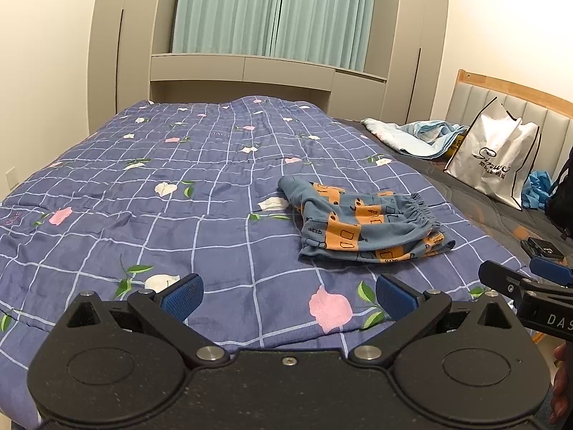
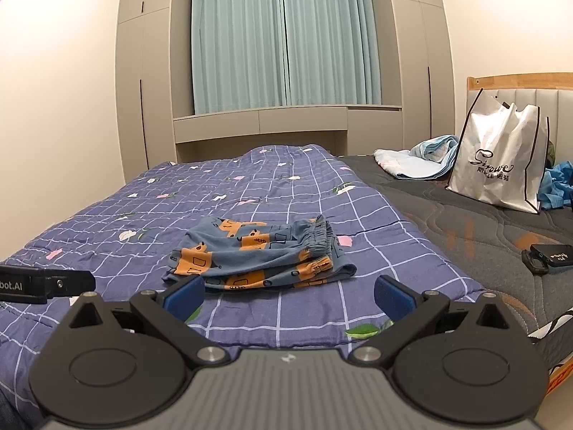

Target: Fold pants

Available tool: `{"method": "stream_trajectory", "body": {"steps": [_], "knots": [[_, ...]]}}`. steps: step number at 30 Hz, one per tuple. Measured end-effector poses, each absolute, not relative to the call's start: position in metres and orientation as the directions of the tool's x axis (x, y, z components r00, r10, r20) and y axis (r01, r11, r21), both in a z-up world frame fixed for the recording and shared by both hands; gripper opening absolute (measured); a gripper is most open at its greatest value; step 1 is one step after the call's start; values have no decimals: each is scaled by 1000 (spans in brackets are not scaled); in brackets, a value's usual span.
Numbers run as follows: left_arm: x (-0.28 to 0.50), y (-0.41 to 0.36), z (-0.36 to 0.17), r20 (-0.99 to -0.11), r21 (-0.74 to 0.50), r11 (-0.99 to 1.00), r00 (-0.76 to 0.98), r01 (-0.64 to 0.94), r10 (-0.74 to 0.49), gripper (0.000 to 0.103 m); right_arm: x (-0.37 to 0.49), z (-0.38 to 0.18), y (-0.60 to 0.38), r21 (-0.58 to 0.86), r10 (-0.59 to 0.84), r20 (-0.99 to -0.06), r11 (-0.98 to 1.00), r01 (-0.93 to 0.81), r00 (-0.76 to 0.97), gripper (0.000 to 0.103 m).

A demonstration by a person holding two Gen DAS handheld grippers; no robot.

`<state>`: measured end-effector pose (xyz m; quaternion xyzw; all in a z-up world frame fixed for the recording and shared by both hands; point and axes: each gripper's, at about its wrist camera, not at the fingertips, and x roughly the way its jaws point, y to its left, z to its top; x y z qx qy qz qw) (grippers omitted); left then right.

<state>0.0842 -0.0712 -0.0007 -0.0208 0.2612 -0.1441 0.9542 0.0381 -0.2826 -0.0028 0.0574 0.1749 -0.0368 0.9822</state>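
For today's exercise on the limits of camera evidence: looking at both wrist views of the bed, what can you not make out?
- Pants: both views show a folded bundle; the inner layers and legs are hidden by the top layer.
- White bag: contents hidden by its own walls in both views.
- Small black object on the dark mattress: too small to identify.
- Person: left wrist view shows only a hand, cut off by the right edge.

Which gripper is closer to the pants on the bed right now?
Right. The right gripper sits open just short of the folded pants, which lie almost straight ahead. The left gripper, also open, is further back, with the pants ahead to its right.
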Motion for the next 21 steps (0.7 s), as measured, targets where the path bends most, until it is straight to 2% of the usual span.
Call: {"method": "stream_trajectory", "body": {"steps": [5,21], "knots": [[81,-75,-2,-498,-64,972,836,227,-228,102,38,-3,-283,100,-52,-348,991,92,936,103],[81,-71,0,-493,-78,971,838,226,-234,102,38,-3,-282,99,-52,-350,991,92,935,103]]}}
